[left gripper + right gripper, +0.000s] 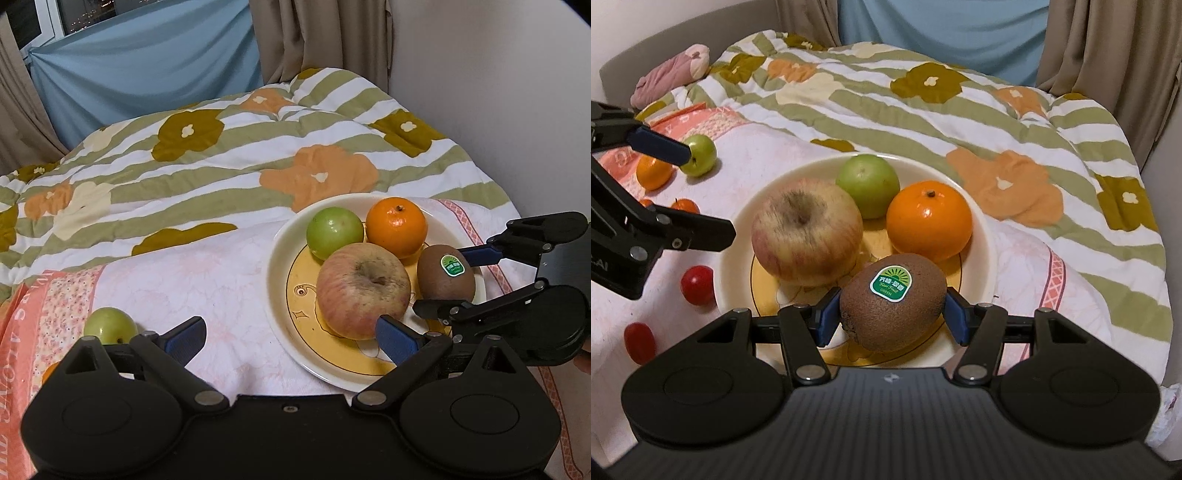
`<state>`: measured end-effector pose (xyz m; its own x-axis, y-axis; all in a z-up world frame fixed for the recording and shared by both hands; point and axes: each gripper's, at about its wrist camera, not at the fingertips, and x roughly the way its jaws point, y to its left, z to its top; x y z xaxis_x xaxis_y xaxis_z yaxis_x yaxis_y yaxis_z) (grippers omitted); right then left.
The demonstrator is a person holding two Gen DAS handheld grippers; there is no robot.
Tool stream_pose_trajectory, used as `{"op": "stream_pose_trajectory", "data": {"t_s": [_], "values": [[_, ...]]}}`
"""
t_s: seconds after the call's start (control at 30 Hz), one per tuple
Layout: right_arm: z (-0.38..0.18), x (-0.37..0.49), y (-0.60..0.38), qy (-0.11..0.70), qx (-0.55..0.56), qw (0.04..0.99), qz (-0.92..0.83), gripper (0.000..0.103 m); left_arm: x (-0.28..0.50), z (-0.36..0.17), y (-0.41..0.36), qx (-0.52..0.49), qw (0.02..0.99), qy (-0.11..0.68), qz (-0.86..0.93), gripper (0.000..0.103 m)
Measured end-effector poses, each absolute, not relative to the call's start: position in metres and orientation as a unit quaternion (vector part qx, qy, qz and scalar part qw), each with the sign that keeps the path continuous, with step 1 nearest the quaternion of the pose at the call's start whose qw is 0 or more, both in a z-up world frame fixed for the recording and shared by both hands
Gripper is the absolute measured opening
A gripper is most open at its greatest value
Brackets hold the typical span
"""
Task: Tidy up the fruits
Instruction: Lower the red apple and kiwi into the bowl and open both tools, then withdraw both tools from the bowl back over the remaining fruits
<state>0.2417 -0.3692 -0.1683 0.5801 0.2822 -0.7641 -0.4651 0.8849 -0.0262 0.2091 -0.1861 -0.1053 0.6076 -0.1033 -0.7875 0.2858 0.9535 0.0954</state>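
Note:
A cream plate (979, 206) with a yellow centre holds a red-yellow apple (807, 230), a green round fruit (868, 184) and an orange (929, 218). My right gripper (891, 317) is shut on a brown kiwi (894, 310) with a green sticker, low over the plate's near side; both blue pads press its ends. In the left wrist view the same kiwi (445, 273) sits between the right gripper's fingers (480, 254). My left gripper (291, 338) stands wide open with nothing in it, its right finger near the apple (364, 290) and the plate rim (275, 266).
Loose fruit lies on the pink cloth left of the plate: a small green fruit (700, 153), a mandarin (653, 171), a tiny orange one (685, 205) and two red cherry tomatoes (698, 284). A striped floral quilt (923, 110) rises behind. A wall is at the right.

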Motion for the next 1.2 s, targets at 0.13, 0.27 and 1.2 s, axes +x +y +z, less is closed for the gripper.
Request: {"op": "stream_pose_trajectory", "data": {"t_s": [0.13,0.27,1.2], "values": [[-0.168,0.236,-0.365,0.387,-0.131,0.891,0.199,0.100,0.208,-0.104,-0.185,0.104,0.890,0.431,-0.106,0.100],[-0.160,0.231,-0.365,0.377,-0.141,0.896,0.187,0.103,0.205,-0.101,-0.184,0.103,0.890,0.432,-0.103,0.100],[-0.052,0.154,-0.374,0.325,-0.068,0.936,0.115,0.103,0.105,-0.032,-0.140,0.110,0.933,0.340,-0.046,0.102]]}}
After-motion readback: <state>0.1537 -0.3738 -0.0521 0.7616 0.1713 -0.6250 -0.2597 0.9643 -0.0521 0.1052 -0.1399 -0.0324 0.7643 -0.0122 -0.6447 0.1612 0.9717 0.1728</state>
